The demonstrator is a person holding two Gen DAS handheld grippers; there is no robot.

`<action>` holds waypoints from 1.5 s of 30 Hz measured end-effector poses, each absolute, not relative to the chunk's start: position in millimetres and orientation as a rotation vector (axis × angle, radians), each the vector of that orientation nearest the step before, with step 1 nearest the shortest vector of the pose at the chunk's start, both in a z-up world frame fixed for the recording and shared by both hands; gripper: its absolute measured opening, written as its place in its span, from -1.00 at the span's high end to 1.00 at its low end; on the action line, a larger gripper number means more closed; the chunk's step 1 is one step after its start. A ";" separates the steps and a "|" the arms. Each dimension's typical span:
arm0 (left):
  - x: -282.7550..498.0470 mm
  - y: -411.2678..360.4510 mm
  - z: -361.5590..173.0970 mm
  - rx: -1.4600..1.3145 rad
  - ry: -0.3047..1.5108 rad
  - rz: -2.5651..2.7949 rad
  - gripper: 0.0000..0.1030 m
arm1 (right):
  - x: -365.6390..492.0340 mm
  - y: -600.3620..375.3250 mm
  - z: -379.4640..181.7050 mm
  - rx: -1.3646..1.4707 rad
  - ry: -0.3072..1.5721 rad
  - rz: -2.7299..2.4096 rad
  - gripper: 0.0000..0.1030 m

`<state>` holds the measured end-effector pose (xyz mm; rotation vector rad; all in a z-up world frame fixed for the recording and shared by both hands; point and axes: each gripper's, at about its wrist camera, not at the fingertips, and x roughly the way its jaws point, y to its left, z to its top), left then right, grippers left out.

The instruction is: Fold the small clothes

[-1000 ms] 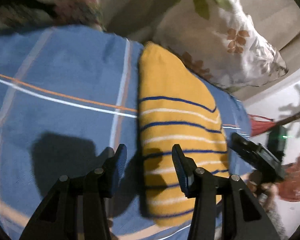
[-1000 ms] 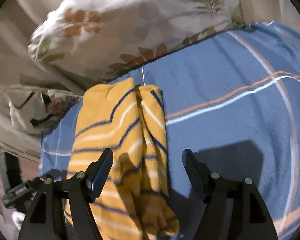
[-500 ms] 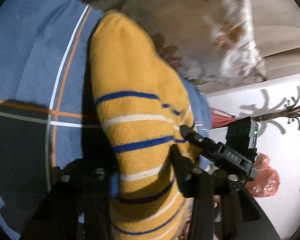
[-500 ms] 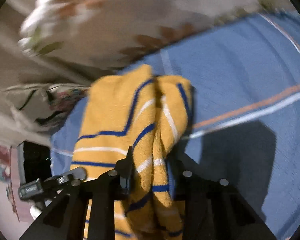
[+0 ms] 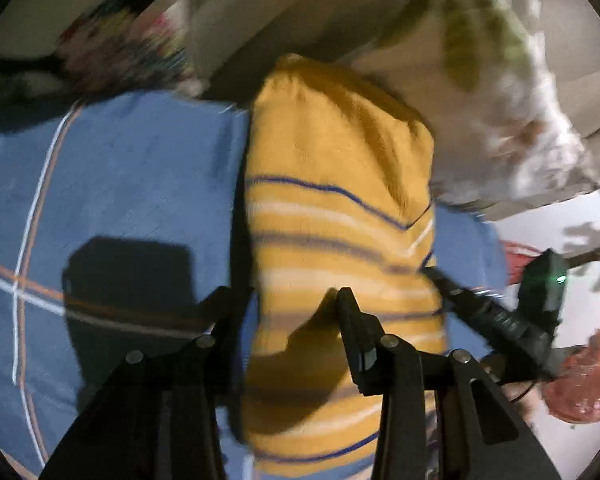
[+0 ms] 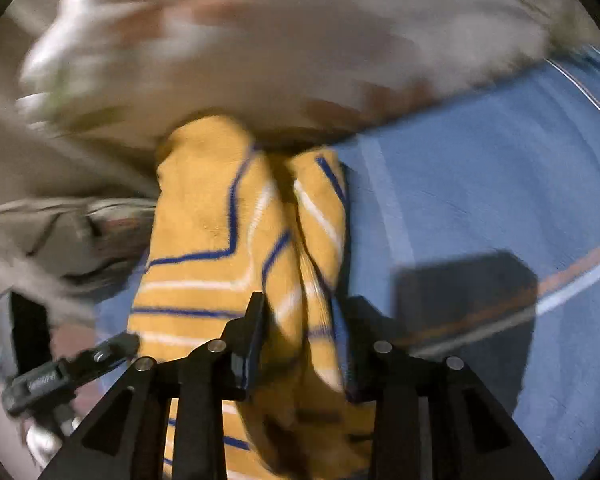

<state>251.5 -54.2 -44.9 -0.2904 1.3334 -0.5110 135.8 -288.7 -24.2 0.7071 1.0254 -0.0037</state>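
Two grippers are on one garment right now, and everything sits on a wide blue bedspread (image 5: 132, 184) crossed by white and orange lines. Behind it lies a big floral pillow (image 5: 512, 112), smeared by motion blur.

Centre stage is the yellow striped sweater (image 5: 340, 216), bunched into a thick folded bundle on the bedspread with its far end just beside the pillow. In the right wrist view it shows as two humps with a crease between them.

The left gripper (image 5: 284, 300) straddles the near left edge of the bundle, one finger on the cloth and the other down beside it; the gap looks wide, so I judge it clamped loosely at best, though the blur makes that hard to call. The right gripper (image 6: 300, 312) is clenched on the right-hand hump, fabric squeezed between its fingers.

The step in hand looks like carrying or turning the folded bundle. The risk is uneven hold: if the left side slips while the right pulls, the layers could slide apart and the fold open up. Dragging toward the pillow could also rumple the far end.
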 end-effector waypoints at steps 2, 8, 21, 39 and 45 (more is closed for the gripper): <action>245.3 -43.9 -50.6 -0.340 1.340 -0.526 0.26 | 127.6 -292.6 -20.7 0.736 1.005 -0.006 0.14; 226.1 -25.0 -56.9 -0.439 1.332 -0.590 0.18 | 96.8 -273.0 22.7 0.633 0.914 0.008 0.05; 221.9 -45.2 -97.0 -0.505 1.445 -0.818 -0.40 | 94.3 -250.3 -38.4 0.564 1.087 0.016 -0.31; 141.7 -15.9 -43.9 -0.416 1.313 -0.530 -0.10 | 7.0 -269.7 -0.6 0.587 0.979 0.027 -0.10; 116.8 11.4 -13.5 -0.414 1.194 -0.446 -0.09 | -8.4 -228.2 47.8 0.456 0.880 0.214 0.29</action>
